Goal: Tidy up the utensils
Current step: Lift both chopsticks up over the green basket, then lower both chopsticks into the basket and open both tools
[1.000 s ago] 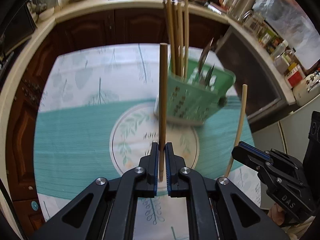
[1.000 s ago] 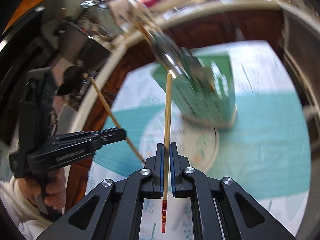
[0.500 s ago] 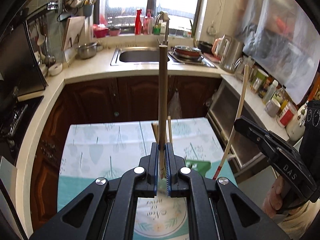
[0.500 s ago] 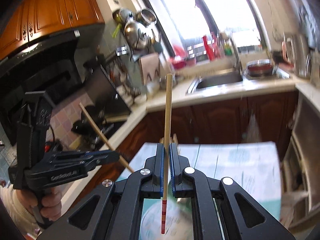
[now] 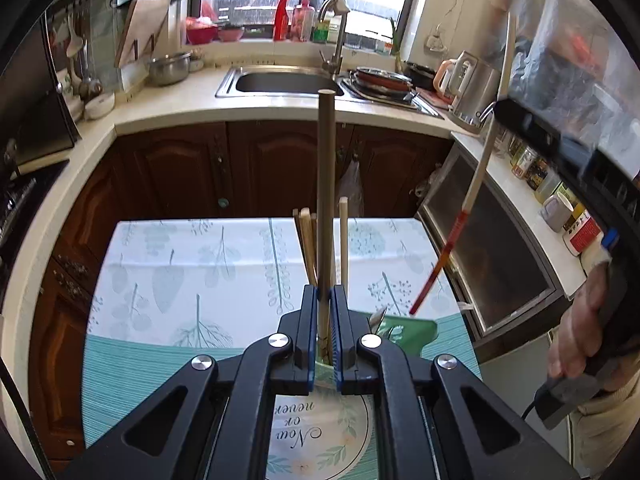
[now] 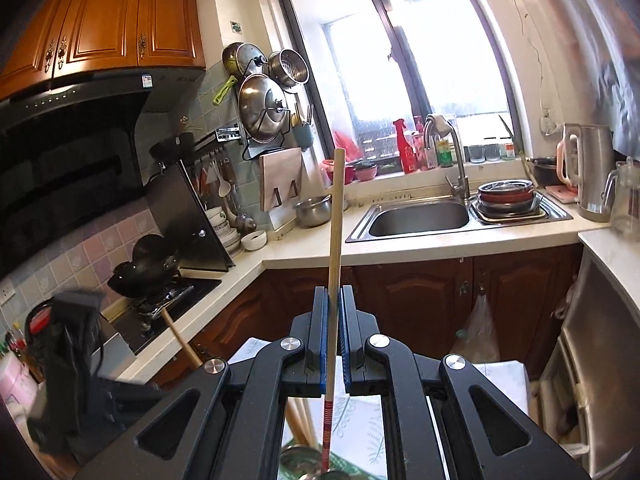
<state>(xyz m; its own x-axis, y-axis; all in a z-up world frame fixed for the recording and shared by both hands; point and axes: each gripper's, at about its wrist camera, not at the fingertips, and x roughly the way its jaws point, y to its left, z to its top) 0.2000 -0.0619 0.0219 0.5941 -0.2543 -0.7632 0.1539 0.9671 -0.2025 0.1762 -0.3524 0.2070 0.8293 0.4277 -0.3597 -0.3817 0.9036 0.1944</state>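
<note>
The left gripper [image 5: 323, 308] is clamping a plain wooden chopstick [image 5: 326, 200] upright, centre frame, over the green plastic utensil holder [image 5: 412, 330], probably for dropping in. The right gripper [image 6: 333, 320] is pinching a red-banded bamboo chopstick [image 6: 335, 232] upright, likely for the same holder.

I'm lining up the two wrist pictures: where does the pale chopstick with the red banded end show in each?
Left wrist: the pale chopstick with the red banded end slants down the right side, above the table.
Right wrist: same chopstick stands upright at centre, pinched between the fingers.
Shared landmark: the steel sink.
</note>
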